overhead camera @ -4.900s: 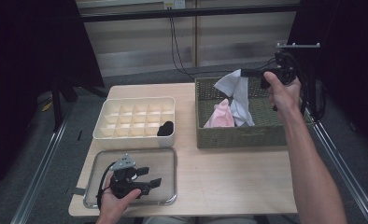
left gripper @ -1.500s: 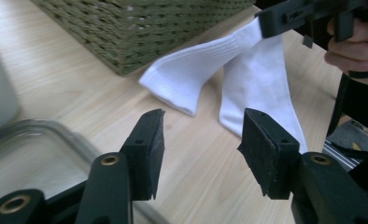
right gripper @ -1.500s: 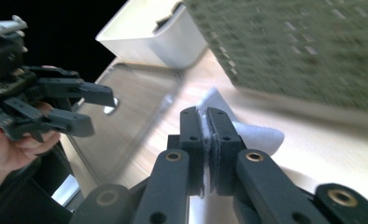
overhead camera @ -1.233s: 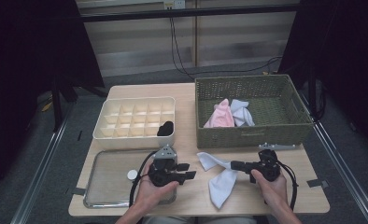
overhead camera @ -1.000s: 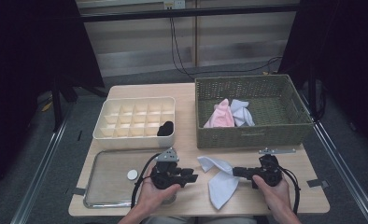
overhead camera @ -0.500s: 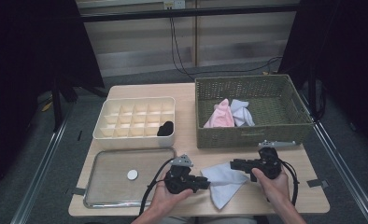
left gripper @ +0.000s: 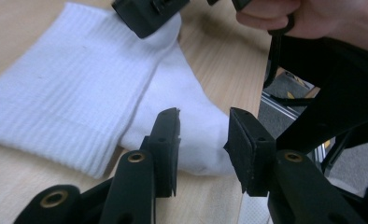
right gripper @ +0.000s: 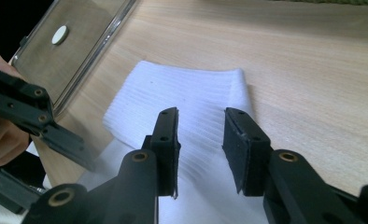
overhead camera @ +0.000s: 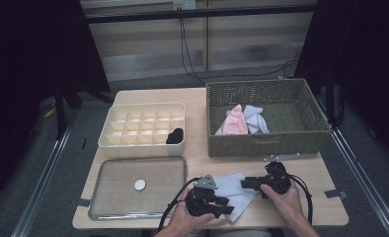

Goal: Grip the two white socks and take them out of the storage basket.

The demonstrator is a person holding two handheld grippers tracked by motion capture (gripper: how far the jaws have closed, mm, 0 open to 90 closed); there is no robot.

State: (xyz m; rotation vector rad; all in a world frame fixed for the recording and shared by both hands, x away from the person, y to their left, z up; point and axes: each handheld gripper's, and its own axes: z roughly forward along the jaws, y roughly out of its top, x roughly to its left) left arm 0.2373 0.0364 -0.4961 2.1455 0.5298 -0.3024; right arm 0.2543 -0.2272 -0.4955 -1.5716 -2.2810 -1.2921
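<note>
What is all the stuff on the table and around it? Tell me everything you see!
White sock: one, white, lying flat at the table's near edge, between the two grippers.
Table: one, light wood.
Wicker basket: one, green-brown, far right of the table.
Clothes in the basket: one pink piece, one pale white-blue piece.
Divided box: one, cream, far left, with many compartments.
Dark bundle: one, black, in the box's near right corner compartment.
Metal tray: one, silver, near left.
Round disc: one, white, on the tray.
Cables: black, hanging behind the table.
Left gripper: black fingers apart over the sock.
Right gripper: black fingers apart over the sock.
</note>
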